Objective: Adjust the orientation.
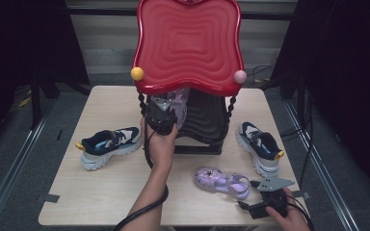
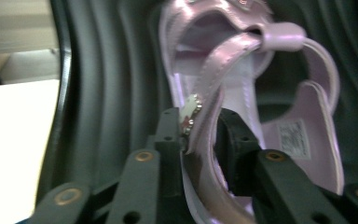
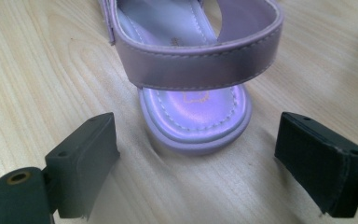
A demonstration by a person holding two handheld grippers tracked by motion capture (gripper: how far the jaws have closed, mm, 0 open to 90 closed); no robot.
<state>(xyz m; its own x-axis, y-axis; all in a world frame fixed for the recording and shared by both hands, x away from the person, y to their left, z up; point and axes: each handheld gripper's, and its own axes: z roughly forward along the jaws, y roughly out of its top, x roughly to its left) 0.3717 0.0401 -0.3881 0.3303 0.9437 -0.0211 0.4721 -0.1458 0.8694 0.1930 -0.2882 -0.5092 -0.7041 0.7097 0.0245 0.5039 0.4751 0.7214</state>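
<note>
Left gripper (image 2: 200, 135) reaches into case (image 1: 207, 120), jaws grasping sandal strap (image 2: 209, 88); right gripper (image 3: 205, 163) jaws released

Red lid (image 1: 188, 43) overhangs black tray (image 1: 207, 120), probably cramping entry; bare table (image 1: 101, 192) front-left.

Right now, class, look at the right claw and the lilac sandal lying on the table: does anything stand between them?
Nothing visible does. The right claw stands open, facing the heel of the lilac sandal on the table, with bare wooden table between them. The other lilac sandal is held by the left claw inside the black case.
</note>
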